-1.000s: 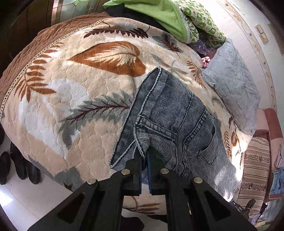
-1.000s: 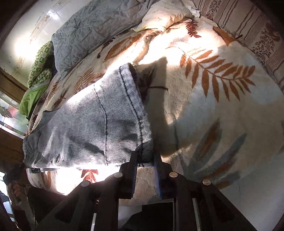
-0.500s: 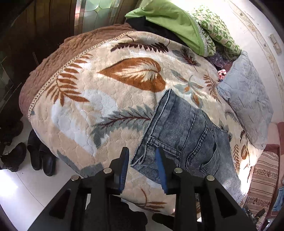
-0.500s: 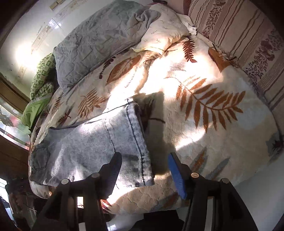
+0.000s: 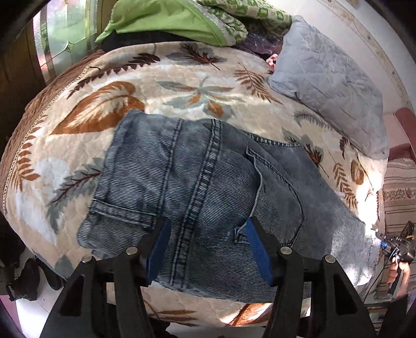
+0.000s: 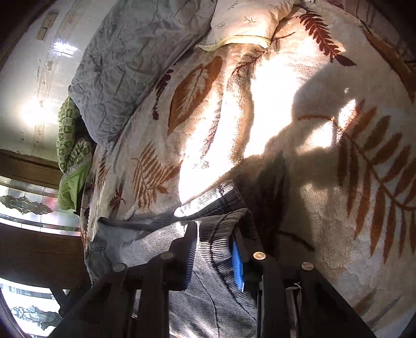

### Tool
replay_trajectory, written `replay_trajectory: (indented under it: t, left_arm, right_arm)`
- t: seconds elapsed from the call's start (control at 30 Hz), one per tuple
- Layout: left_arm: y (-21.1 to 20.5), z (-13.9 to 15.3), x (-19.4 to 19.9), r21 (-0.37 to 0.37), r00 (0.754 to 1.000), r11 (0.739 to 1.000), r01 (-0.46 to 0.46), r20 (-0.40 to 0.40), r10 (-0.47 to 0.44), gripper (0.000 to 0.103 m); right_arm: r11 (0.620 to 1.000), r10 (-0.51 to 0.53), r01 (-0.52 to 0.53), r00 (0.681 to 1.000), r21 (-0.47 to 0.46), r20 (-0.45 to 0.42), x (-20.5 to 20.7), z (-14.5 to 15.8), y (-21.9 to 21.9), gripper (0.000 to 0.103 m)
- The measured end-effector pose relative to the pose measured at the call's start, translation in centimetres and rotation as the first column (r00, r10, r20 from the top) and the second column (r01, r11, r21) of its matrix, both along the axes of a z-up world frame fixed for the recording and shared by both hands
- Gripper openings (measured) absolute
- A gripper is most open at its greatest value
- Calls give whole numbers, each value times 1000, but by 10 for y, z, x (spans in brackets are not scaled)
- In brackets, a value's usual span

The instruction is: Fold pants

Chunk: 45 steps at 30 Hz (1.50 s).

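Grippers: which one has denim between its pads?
The right gripper: its jaws are closing on a bunched fold of the jeans. The left gripper is opening above flat denim.

My left gripper (image 5: 208,248) points down, and its jaws are opening. My right gripper (image 6: 214,253) is closing, squeezing cloth.

a bed (image 5: 85,78) under a cream plush blanket (image 5: 182,85) printed with rust and grey leaves. grey-blue denim pants (image 5: 197,182) lie spread near its front edge — waistband toward the brown-trimmed side. a grey quilted pillow (image 5: 330,85) and green bedding (image 5: 166,20) rest at the far side.
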<state>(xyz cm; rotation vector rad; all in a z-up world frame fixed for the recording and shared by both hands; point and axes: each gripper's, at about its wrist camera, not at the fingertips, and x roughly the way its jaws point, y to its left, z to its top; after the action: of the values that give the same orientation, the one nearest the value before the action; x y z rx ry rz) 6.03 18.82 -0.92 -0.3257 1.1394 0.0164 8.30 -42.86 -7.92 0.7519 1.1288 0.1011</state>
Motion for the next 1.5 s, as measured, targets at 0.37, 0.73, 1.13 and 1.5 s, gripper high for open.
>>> replay_trajectory:
  t: [0.37,0.73,1.13,1.5]
  left_arm:
    - [-21,-20,6,115,998,992,55,-7,-55,66]
    - [-20,1,-2,50,998,998,21,56,-24,66]
    - [-28,2,-2,114,997,993,18,77,-27,70]
    - [-41,-33,3,208,988,977,49,134,-78,77]
  right_arm:
    - [932,-6,21,999,-362,42,-7,5,11,16]
    - [991,68,-38,970,-130,235,-82,54,37,50]
    - [944,114,-82,990,-321,84,-75,40,86,46]
    - [849,512,-468,843,-244,165,61,74,291,47]
